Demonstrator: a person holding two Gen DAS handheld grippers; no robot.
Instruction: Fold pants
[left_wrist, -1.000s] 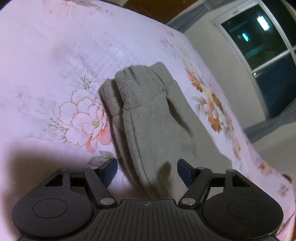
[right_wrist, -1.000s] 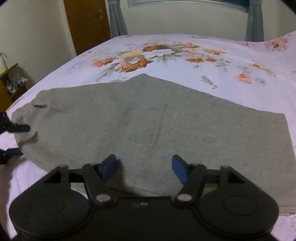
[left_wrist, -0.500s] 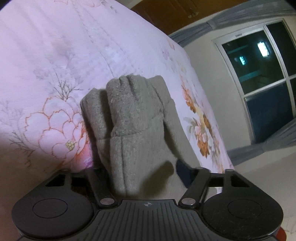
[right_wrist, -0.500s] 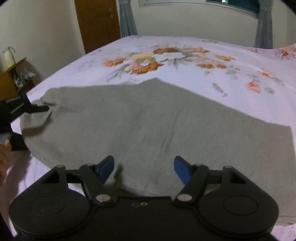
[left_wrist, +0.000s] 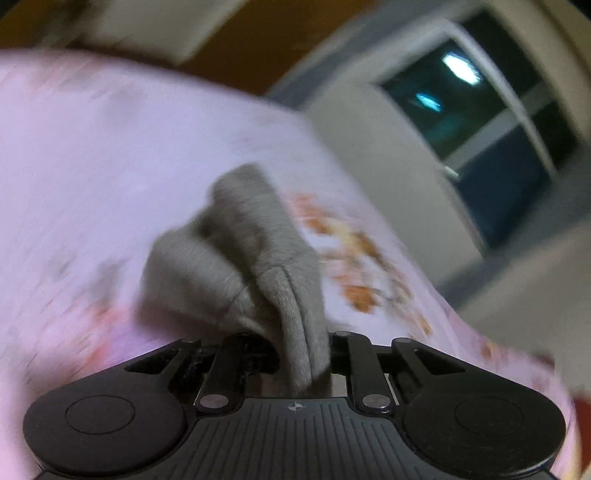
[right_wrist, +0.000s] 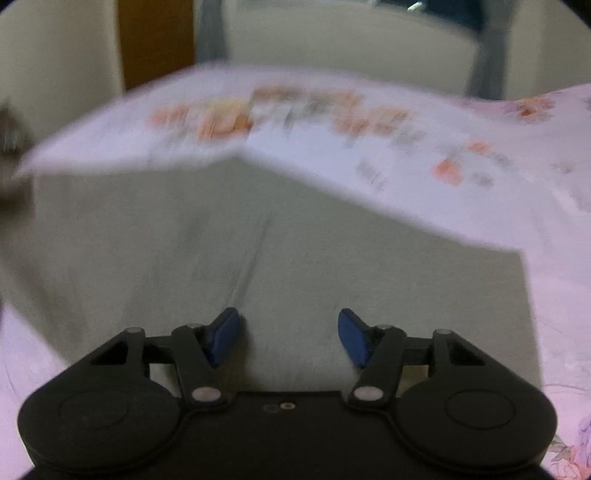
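The grey fleece pants (right_wrist: 184, 240) lie spread flat across the pink floral bed sheet (right_wrist: 406, 147). In the left wrist view one bunched end of the pants (left_wrist: 229, 266) rises off the sheet (left_wrist: 110, 147) into my left gripper (left_wrist: 303, 350), which is shut on that fold. The fabric hides its pads. My right gripper (right_wrist: 290, 338) hovers low over the near edge of the pants. Its jaws are closing, the blue pads (right_wrist: 225, 336) stand apart, and the cloth lies under the gap without being pinched. Both views are motion-blurred.
A dark window (left_wrist: 480, 110) and a pale wall stand beyond the bed's far edge. A brown wooden door (right_wrist: 155, 37) and grey curtains (right_wrist: 484, 66) are at the back of the room. The bed drops off at the left.
My left gripper has shut on the bunched end of the pants and lifted it off the sheet. My right gripper's pads have come a little closer together above the cloth.
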